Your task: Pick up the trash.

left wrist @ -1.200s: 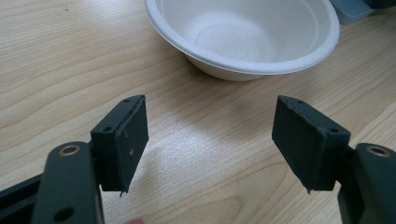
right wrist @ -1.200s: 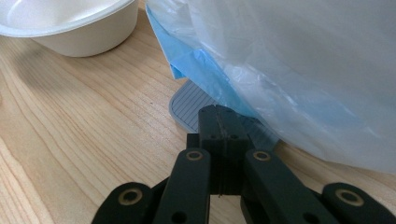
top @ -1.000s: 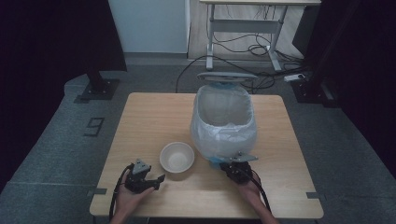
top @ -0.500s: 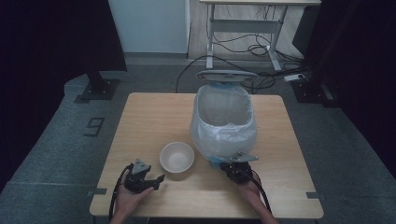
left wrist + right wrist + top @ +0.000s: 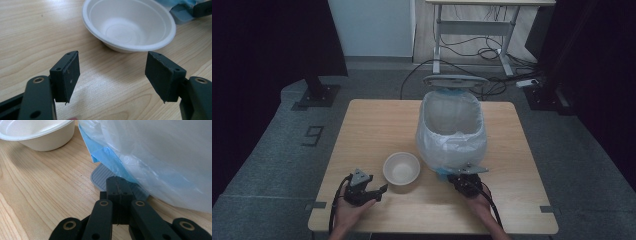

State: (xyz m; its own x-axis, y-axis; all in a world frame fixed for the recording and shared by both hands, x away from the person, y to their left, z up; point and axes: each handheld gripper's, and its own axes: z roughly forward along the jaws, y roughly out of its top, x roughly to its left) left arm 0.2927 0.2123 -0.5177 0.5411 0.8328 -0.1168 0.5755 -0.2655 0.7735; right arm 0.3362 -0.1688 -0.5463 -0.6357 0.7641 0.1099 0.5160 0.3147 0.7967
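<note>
Change since earlier frame: none; both my hands, bowl and bin sit as before.

My right tool (image 5: 117, 185): jaws pressed together on nothing, tips over the bin's grey ribbed pedal (image 5: 100, 176), at the foot of the bag-lined bin (image 5: 452, 131).

My left tool (image 5: 113, 72): jaws wide apart, nothing between.

White bowl (image 5: 128, 23): upright on the table (image 5: 377, 125), straight ahead of the left tool's gap, just beyond the tips; round, no long axis. Left hand nearer; bowl lies between both tools.
</note>
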